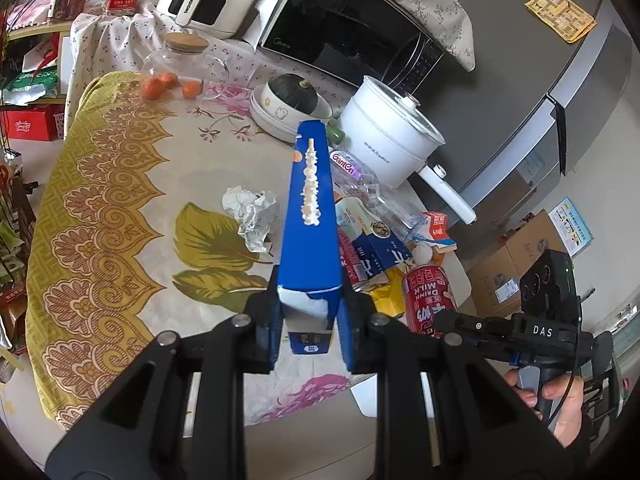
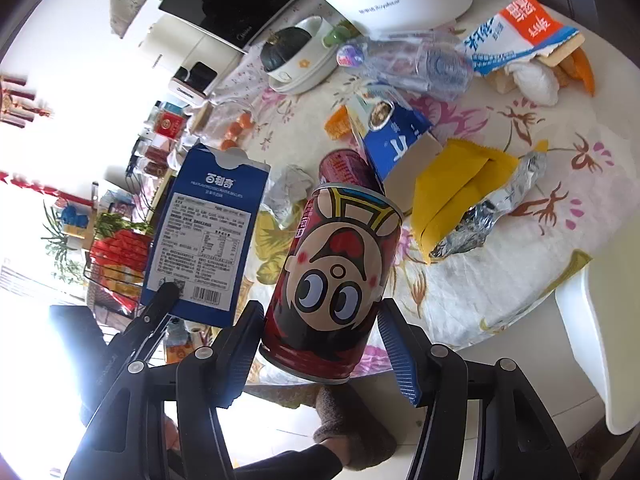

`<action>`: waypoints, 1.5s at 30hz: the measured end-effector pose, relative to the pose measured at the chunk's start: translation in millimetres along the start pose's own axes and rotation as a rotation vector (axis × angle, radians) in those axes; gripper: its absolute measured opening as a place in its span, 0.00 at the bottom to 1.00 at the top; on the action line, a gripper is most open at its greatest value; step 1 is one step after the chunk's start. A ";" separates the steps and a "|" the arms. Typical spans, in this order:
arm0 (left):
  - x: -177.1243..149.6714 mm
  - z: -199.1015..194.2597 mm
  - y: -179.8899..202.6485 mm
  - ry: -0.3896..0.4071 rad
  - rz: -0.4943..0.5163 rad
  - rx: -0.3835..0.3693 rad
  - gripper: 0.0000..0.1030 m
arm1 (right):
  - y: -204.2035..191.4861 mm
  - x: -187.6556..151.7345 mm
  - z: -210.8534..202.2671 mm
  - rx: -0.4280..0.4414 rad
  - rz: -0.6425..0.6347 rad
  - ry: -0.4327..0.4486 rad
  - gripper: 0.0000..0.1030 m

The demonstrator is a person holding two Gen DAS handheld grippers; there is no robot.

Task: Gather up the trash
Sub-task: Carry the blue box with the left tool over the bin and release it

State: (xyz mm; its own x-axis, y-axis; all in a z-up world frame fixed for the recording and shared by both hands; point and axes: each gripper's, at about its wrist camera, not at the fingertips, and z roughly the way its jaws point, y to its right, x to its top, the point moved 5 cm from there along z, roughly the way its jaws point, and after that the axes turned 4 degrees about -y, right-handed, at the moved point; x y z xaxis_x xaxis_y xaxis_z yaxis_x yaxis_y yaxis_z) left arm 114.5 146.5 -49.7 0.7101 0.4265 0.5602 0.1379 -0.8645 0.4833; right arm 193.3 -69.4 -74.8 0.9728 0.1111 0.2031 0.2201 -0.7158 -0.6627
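My left gripper [image 1: 310, 320] is shut on the lower end of a tall blue biscuit box [image 1: 308, 216], which stands up above the flowered tablecloth [image 1: 120, 200]. In the right wrist view the same box [image 2: 208, 232] shows its label side at the left. My right gripper [image 2: 324, 352] is shut on a red milk drink can [image 2: 336, 280] with a cartoon face, tilted and off the table at its near edge. Loose trash lies behind: crumpled foil [image 1: 252, 216], a crushed clear bottle [image 2: 416, 64], a blue carton [image 2: 396, 140], a yellow wrapper [image 2: 452, 188] and a silver wrapper [image 2: 492, 208].
A white cooking pot [image 1: 388, 136], a microwave [image 1: 352, 28], a bowl holding a dark squash [image 1: 292, 100] and a glass jar with oranges [image 1: 180, 64] stand at the table's back. A second red can [image 2: 344, 164] sits behind the held one. A white chair [image 2: 600, 340] is at the right.
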 end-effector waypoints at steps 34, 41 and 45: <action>-77.0 85.1 218.1 -0.245 0.366 -0.281 0.24 | 180.4 -49.0 -196.4 -0.311 0.145 0.244 0.59; -126.6 136.2 266.9 -0.380 0.465 -0.271 0.24 | 234.5 -67.4 -213.0 -0.391 0.231 0.229 0.59; -145.3 157.0 280.1 -0.427 0.494 -0.257 0.24 | 246.9 -72.8 -214.1 -0.432 0.242 0.217 0.59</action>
State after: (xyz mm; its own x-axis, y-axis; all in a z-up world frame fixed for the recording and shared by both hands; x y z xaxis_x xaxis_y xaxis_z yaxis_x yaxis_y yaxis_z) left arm 158.4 -199.3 -101.3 0.8637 -0.1876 0.4678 -0.4012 -0.8176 0.4130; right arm 161.5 -401.8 -98.9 0.9448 -0.2043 0.2562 -0.1023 -0.9267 -0.3615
